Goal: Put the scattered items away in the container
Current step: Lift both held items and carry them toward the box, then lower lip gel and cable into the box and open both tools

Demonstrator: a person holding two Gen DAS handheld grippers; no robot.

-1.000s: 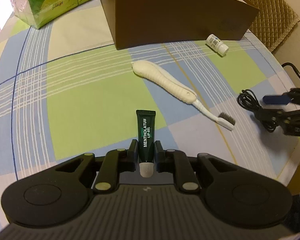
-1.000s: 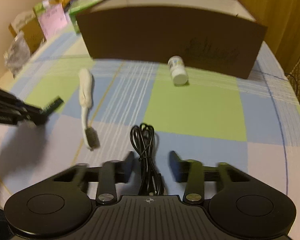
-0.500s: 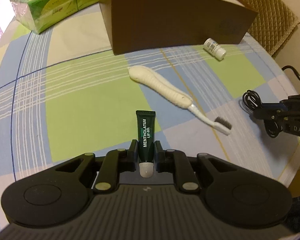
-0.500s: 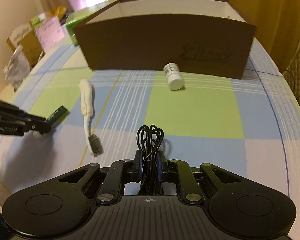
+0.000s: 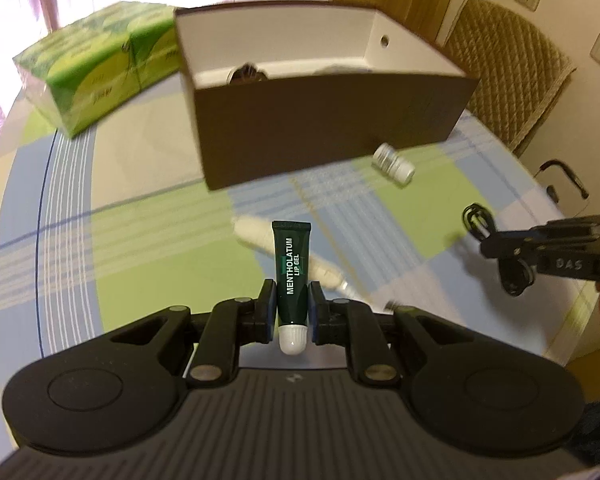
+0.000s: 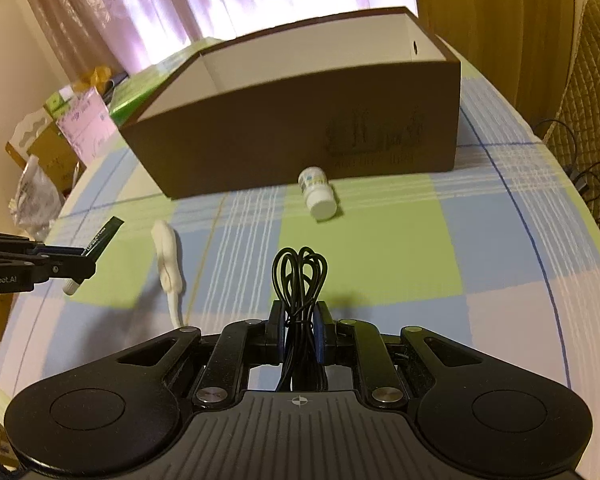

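Note:
My left gripper (image 5: 293,294) is shut on a dark green lip gel tube (image 5: 292,266), held above the checked tablecloth with its white cap toward the camera. My right gripper (image 6: 300,314) is shut on a coiled black cable (image 6: 299,270), lifted off the cloth. The brown cardboard box (image 5: 332,120) stands open ahead, with dark and pale items inside. A white toothbrush (image 6: 168,258) lies on the cloth between the grippers. A small white bottle (image 6: 318,192) lies on its side by the box's front wall. In the left wrist view the right gripper (image 5: 500,246) hangs at the right with the cable.
A green tissue pack (image 5: 96,80) lies left of the box. A quilted chair back (image 5: 508,76) stands beyond the table's right edge. Bags and cartons (image 6: 52,148) sit off the table's left side. The tablecloth (image 6: 380,248) is checked green and blue.
The right gripper closed on the cable and lifted it off the cloth. Both grippers rose and tipped up, so the box's open top now shows. The left kept its hold on the tube.

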